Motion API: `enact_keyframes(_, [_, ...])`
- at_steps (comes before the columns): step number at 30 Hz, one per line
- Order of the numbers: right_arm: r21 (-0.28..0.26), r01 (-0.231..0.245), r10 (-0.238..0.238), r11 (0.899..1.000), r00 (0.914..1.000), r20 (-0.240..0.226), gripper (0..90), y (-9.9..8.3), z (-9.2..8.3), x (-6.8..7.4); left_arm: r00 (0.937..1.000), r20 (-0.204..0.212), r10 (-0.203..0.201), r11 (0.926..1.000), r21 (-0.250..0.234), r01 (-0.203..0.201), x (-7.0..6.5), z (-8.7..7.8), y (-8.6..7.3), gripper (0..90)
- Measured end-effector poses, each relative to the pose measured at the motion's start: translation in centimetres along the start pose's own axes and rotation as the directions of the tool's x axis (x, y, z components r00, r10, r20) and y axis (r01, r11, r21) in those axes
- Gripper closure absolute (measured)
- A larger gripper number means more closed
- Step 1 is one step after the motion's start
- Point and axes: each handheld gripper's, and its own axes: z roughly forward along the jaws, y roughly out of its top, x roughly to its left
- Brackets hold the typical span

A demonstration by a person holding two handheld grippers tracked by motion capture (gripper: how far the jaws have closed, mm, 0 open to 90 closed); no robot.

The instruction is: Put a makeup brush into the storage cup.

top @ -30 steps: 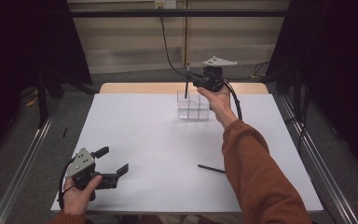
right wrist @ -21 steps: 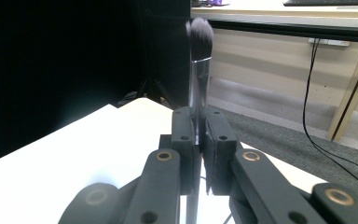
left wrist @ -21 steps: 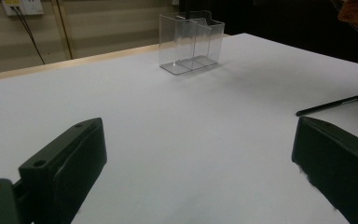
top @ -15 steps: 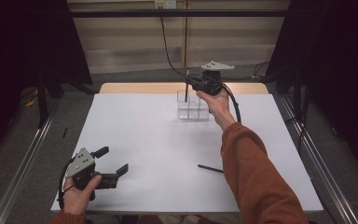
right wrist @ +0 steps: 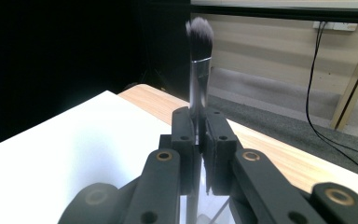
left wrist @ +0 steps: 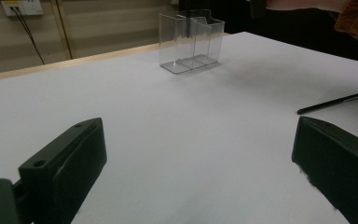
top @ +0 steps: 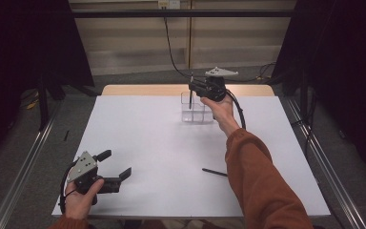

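Your right gripper (right wrist: 199,140) clamps a makeup brush (right wrist: 199,60) upright above the clear holder (top: 196,109).
The brush has dark, pale-tipped bristles, a silver ferrule and a black handle. Your left gripper (top: 116,164) rests wide open on the worktop (top: 162,157), holding nothing.

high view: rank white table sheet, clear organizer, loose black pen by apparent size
1. White table sheet, by far the largest.
2. Clear organizer, a small box at the far end, partly behind the right gripper.
3. Loose black pen, a thin stick; about as long as the organizer is wide, but nearer the camera.
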Motion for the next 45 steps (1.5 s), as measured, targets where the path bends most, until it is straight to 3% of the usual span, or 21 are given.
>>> enact_keyframes(27, [0.044,-0.024,0.025,0.999,0.9994,-0.023,81.4,-2.1,0.7,-0.3,0.9999,0.0,0.017,0.9998,0.007,-0.017,0.1,0.0,0.0,3.0])
enact_keyframes(31, [0.037,-0.034,0.034,0.999,0.9993,-0.012,71.4,-2.2,0.7,-0.3,0.9999,0.0,0.016,0.9999,0.006,-0.016,0.2,0.0,0.0,3.0])
enact_keyframes(39, [0.039,-0.035,0.036,0.999,0.9993,-0.009,36.4,-2.2,0.4,-0.1,0.9998,0.001,0.018,0.9998,0.008,-0.018,0.2,0.0,-0.1,3.0])
enact_keyframes(45, [0.034,-0.032,0.033,0.999,0.9994,-0.007,17.7,-2.1,0.3,0.1,0.9998,0.0,0.019,0.9998,0.007,-0.019,0.2,0.0,-0.1,3.0])
